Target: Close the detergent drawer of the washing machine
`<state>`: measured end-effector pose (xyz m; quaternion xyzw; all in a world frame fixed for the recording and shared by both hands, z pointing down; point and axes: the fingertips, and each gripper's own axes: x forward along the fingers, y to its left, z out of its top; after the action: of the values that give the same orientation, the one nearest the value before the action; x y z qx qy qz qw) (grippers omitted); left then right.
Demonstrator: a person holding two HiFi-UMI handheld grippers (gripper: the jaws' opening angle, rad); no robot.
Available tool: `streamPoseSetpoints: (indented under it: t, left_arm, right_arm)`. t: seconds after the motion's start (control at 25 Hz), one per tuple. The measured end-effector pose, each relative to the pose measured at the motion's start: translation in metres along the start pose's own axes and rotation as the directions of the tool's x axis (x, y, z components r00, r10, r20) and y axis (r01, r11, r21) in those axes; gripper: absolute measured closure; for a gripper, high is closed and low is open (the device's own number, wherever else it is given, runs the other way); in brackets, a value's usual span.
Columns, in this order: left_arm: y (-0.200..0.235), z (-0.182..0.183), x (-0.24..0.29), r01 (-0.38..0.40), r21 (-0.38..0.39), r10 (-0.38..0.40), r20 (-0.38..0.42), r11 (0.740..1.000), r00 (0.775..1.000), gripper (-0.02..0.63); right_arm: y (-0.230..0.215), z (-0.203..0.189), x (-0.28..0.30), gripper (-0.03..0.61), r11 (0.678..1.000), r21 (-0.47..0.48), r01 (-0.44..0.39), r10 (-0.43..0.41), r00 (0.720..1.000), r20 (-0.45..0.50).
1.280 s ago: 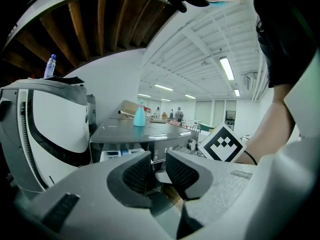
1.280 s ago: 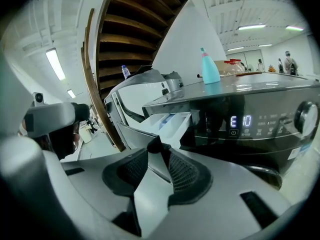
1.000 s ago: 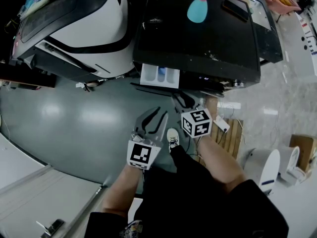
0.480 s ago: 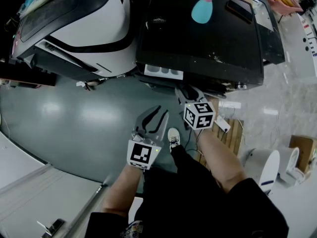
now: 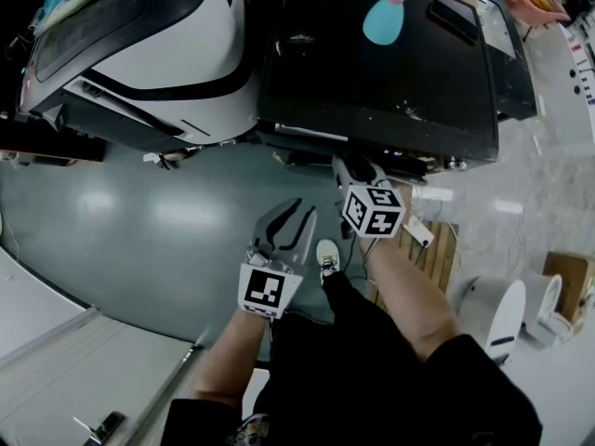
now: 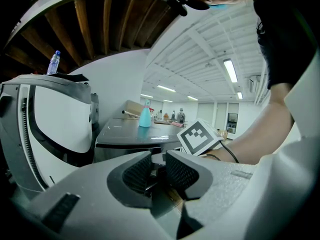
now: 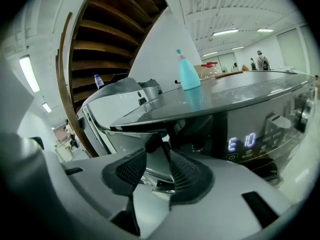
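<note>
The black washing machine (image 5: 372, 63) stands ahead of me. Its detergent drawer (image 5: 311, 132) is pushed in, and only a thin pale strip shows at the front edge. My right gripper (image 5: 360, 168) is close against the machine's front, just right of the drawer. Its jaws have just been opening and nothing is between them. In the right gripper view the right gripper (image 7: 159, 156) points at the dark panel under the lid, beside a lit display (image 7: 242, 143). My left gripper (image 5: 291, 219) hangs lower over the floor, open and empty, away from the machine.
A teal bottle (image 5: 384, 17) stands on the machine's lid. A white and black machine (image 5: 139, 45) stands to the left. A wooden pallet (image 5: 432, 249) lies at the right on the grey floor. My shoe (image 5: 324, 256) is under the grippers.
The white drawer slid from sticking out to nearly flush with the machine's front. My right gripper moved forward with it toward the machine. The left gripper stayed put.
</note>
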<state>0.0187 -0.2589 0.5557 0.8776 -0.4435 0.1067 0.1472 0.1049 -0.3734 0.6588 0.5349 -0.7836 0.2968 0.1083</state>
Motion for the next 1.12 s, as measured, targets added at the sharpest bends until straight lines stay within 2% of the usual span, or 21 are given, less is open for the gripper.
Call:
streamPoseSetpoints:
  t: [0.36,0.68,0.92,1.0,1.12]
  left_arm:
    - [0.009,0.000,-0.002,0.004,-0.001,-0.004,-0.006,1.000,1.000,0.529]
    - [0.017,0.006,-0.012,-0.002,0.003,0.002,-0.005,1.000,1.000,0.529]
    - [0.025,0.011,-0.031,-0.017,0.004,0.017,0.005,1.000,1.000,0.529]
    - [0.028,0.013,-0.039,-0.022,0.004,0.022,0.012,1.000,1.000,0.529]
    - [0.029,0.016,-0.053,-0.023,0.007,0.023,0.022,1.000,1.000,0.531]
  right_arm:
    - [-0.008,0.004,0.008,0.433,0.990,0.107,0.094,-0.094,0.996,0.002]
    - [-0.008,0.004,0.010,0.428,0.977,0.142,0.158,-0.159,0.987,-0.002]
    - [-0.007,0.004,0.008,0.433,0.975,0.135,0.174,-0.174,0.985,-0.007]
    - [-0.008,0.006,0.003,0.476,0.972,0.131,0.194,-0.195,0.981,-0.004]
    - [-0.005,0.012,-0.009,0.579,0.973,0.126,0.193,-0.197,0.980,0.022]
